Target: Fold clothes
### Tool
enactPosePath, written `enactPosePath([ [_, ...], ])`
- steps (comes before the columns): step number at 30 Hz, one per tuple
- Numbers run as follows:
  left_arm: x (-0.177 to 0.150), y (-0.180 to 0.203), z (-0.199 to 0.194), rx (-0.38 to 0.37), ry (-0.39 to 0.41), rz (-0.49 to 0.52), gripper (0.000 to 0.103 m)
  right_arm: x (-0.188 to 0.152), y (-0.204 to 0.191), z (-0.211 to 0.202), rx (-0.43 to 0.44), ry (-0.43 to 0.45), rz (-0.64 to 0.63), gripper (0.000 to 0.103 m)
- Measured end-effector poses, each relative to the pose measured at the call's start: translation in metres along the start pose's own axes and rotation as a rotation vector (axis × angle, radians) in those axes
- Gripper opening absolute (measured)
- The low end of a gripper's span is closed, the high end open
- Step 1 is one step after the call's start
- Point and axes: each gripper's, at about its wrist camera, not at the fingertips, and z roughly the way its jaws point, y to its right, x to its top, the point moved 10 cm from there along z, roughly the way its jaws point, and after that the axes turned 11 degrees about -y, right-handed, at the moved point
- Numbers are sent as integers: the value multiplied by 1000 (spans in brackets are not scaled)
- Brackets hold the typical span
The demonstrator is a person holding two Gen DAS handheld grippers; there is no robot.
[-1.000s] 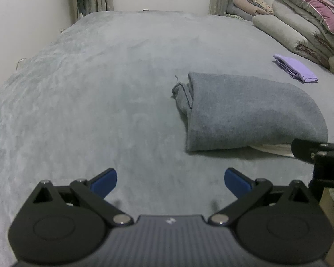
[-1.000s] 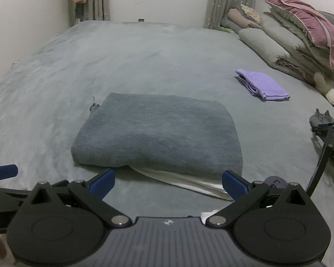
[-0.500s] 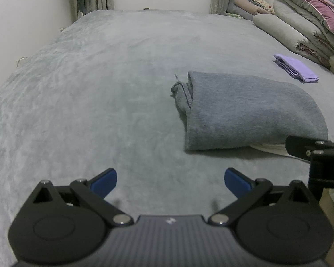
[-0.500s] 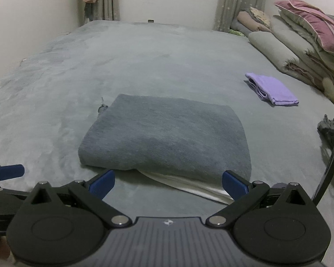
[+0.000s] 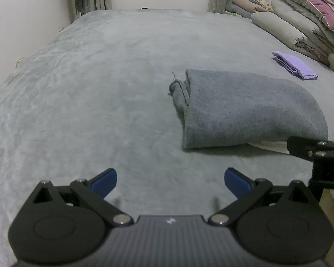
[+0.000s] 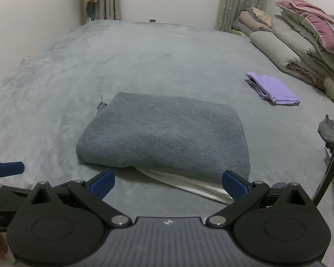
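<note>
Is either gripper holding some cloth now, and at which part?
Nothing is held: left gripper and right gripper are open, short of the grey garment.

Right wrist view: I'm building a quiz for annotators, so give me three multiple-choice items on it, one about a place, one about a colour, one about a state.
1. Where does the small folded cloth lie relative to the grey folded garment?
A. far right of it, toward the bedding stack
B. on top of it
C. far left of it

2. What colour is the small folded cloth?
A. red
B. purple
C. green

3. How do the right gripper's fingers stand?
A. shut on the garment
B. shut on nothing
C. open, holding nothing

Answers:
1 A: the small folded cloth sits on the bed beyond and right of the grey folded garment, near the bedding stack.
2 B: it is plainly purple.
3 C: the right gripper shows both blue tips wide apart, the garment lying beyond them.
</note>
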Motion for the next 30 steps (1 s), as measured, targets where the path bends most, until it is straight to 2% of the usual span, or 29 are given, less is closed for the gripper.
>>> enactPosePath([
  [30, 1, 19, -2, -23, 21, 54, 103, 0, 3, -1, 1, 15, 0, 103],
])
